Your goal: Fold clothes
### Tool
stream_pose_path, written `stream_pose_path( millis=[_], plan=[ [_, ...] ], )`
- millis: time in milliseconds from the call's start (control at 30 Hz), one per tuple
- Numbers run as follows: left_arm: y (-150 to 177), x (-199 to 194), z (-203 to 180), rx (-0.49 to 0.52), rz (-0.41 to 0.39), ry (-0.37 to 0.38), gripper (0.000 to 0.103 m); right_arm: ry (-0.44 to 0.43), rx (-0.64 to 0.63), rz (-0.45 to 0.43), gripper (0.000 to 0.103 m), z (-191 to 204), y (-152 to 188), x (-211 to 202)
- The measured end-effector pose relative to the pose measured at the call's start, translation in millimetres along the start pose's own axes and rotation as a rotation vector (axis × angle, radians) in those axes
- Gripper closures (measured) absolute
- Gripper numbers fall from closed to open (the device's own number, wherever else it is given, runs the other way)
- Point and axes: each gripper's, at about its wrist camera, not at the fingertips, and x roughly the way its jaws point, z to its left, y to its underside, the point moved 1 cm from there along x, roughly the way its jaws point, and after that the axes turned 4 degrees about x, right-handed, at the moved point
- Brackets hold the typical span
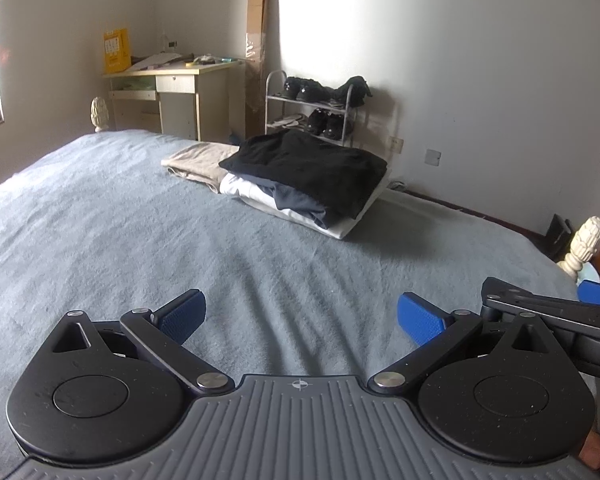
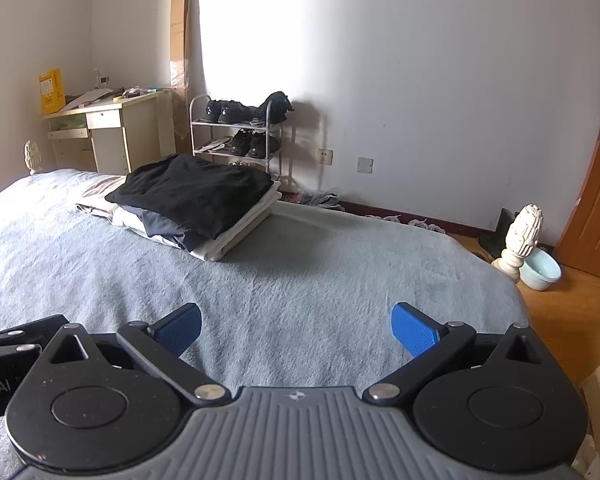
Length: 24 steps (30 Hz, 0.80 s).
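A stack of folded clothes (image 1: 312, 176) lies at the far side of the bed (image 1: 140, 240), with a black garment on top of dark blue and white pieces. A beige folded piece (image 1: 196, 164) lies beside it to the left. The right wrist view shows the same stack (image 2: 196, 200) on the bed (image 2: 340, 264). My left gripper (image 1: 300, 316) is open over bare blanket, well short of the stack, holding nothing. My right gripper (image 2: 296, 328) is open too, beside the left one, and empty. The right gripper's edge (image 1: 548, 312) shows at the right of the left wrist view.
A desk (image 2: 108, 132) and a shoe rack (image 2: 240, 136) stand against the far wall. Carved bedposts (image 2: 520, 236) mark the bed's corners. A pale bowl (image 2: 540, 270) sits on the wooden floor by an orange door (image 2: 596, 184).
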Motion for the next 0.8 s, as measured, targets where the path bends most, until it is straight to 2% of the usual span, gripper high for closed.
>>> stream_pose_path(
  millis=[800],
  plan=[
    [-0.1, -2.9, -0.4, -0.015, -0.011, -0.013, 0.0, -0.016, -0.004, -0.015, 0.0, -0.9, 0.0, -5.3]
  ],
)
